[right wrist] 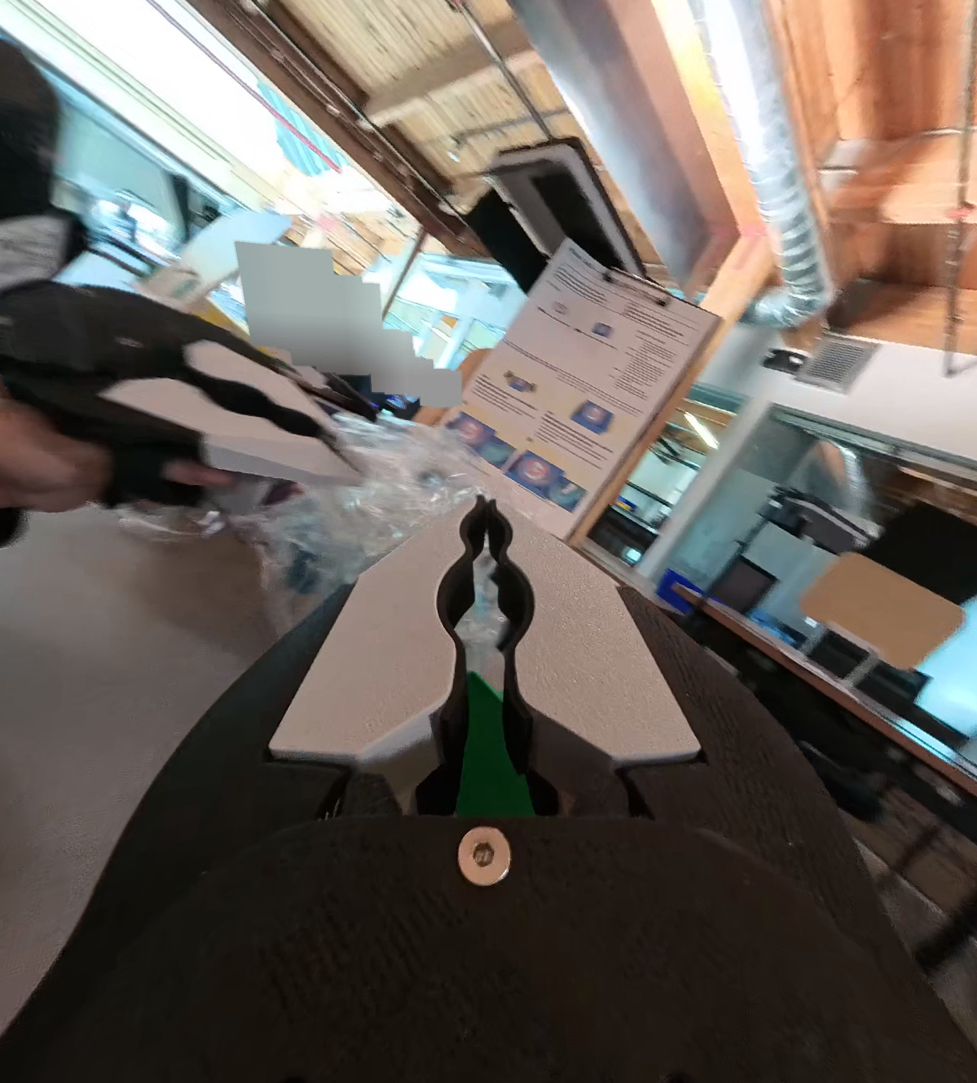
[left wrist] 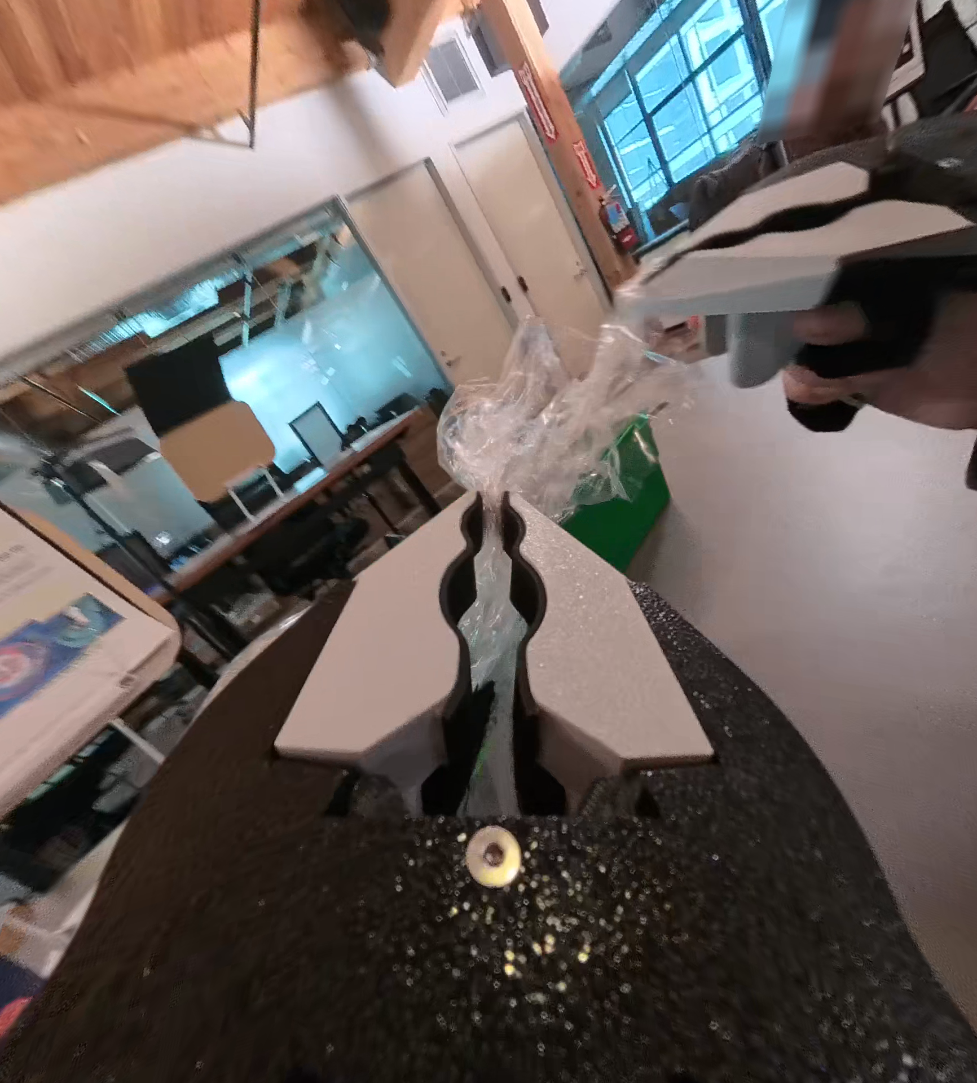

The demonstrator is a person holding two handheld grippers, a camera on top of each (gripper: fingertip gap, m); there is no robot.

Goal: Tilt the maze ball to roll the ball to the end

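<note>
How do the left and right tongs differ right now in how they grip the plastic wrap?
Left tongs trap clear plastic wrap along the slot between the fingers; right tongs pinch it only at the tips. Left point up toward the room, right angle down-left. Both are shut on the same wrap.

Around you: white walls [left wrist: 123, 193], a wooden ceiling [left wrist: 64, 88], a glass-walled room [left wrist: 275, 363] with long tables [left wrist: 322, 474], pale doors [left wrist: 509, 234], bright gridded windows [left wrist: 685, 99], a silver duct [right wrist: 791, 234].

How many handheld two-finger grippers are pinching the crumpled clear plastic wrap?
2. The left gripper pinches the crumpled clear plastic wrap at its lower end; the right gripper grips its upper end, above a green box.
</note>
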